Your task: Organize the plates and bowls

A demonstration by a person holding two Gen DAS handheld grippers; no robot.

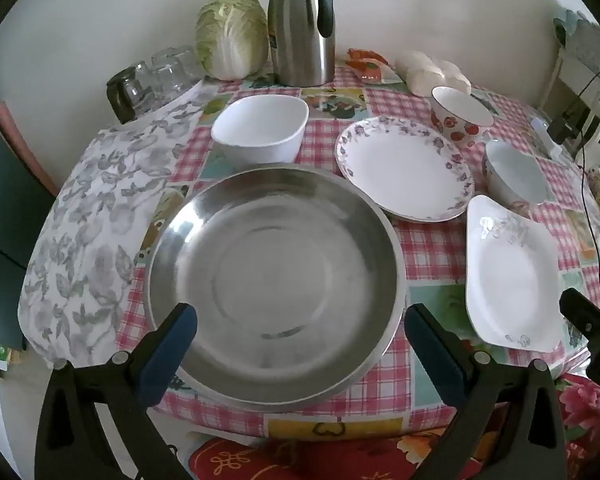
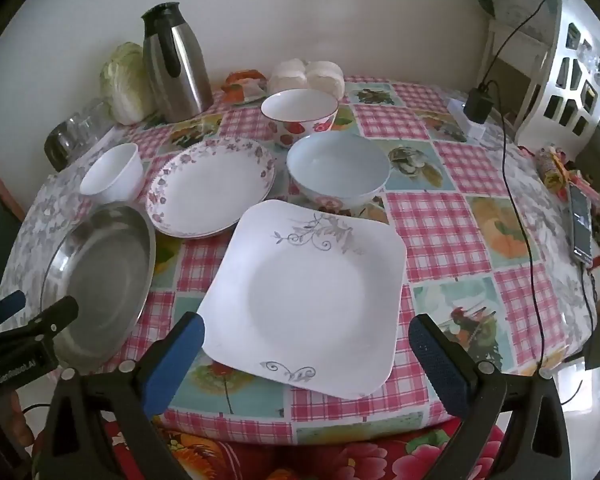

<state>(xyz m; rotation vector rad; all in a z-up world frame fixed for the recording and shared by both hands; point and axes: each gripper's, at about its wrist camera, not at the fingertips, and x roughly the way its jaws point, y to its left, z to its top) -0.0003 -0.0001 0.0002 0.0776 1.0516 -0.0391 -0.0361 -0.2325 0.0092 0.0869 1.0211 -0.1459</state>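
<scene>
Left tongs: my left gripper [image 1: 300, 340] hung released, jaws spread wide, nothing between them.
Right tongs: my right gripper [image 2: 306, 354] was just as released and empty.
Steel dish: the steel dish [image 1: 274, 280] lay straight ahead of my left tongs, its near rim between the blue pads [image 1: 172, 344].
Square plate: the square plate [image 2: 312, 292] sat dead ahead of my right tongs, one corner toward me, near the table [image 2: 440, 216] edge.
Round plate: the floral plate [image 1: 406, 168] lay behind, between the two.
Bowls: white bowl [image 1: 260, 128], strawberry bowl [image 2: 300, 114] and pale blue bowl [image 2: 338, 170] stood farther back.
Judgement: each hand was nearer its own dish; I would likely stack the plates first.
</scene>
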